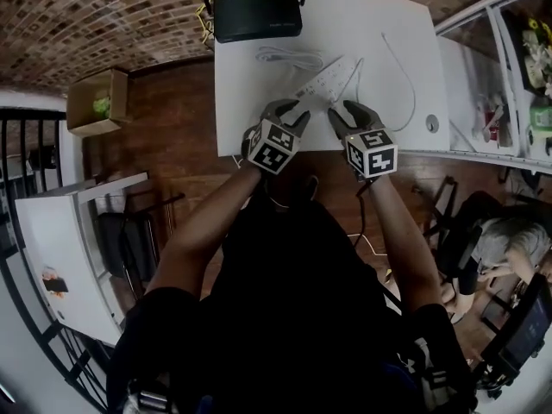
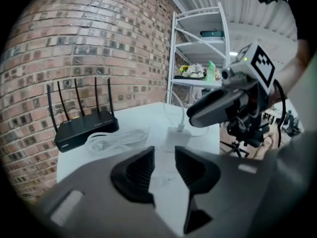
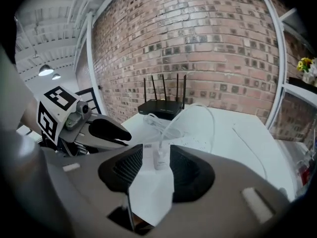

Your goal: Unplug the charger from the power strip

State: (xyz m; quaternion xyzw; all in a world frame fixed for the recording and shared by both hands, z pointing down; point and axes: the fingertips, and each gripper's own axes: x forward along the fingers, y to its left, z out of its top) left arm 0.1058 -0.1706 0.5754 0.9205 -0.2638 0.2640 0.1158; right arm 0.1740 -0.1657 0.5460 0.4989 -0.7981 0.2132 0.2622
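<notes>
A white power strip (image 1: 332,78) lies slantwise on the white table (image 1: 397,24). A white charger (image 3: 159,158) stands plugged into it, and its thin cable (image 3: 198,114) loops up and away. In the left gripper view the charger (image 2: 177,135) stands just beyond the jaws. My left gripper (image 1: 293,110) is open at the strip's near end, nothing pressed between its pads. My right gripper (image 1: 343,110) is open beside it, and in its own view the charger shows in the gap ahead of the fingertips, untouched. In each gripper view the other gripper shows: the right gripper (image 2: 218,108), the left gripper (image 3: 106,130).
A black router (image 1: 257,14) with antennas sits at the table's far edge, a coiled white cable (image 1: 289,56) in front of it. A white shelf unit (image 1: 509,76) stands right of the table. On the floor left is a cardboard box (image 1: 97,102).
</notes>
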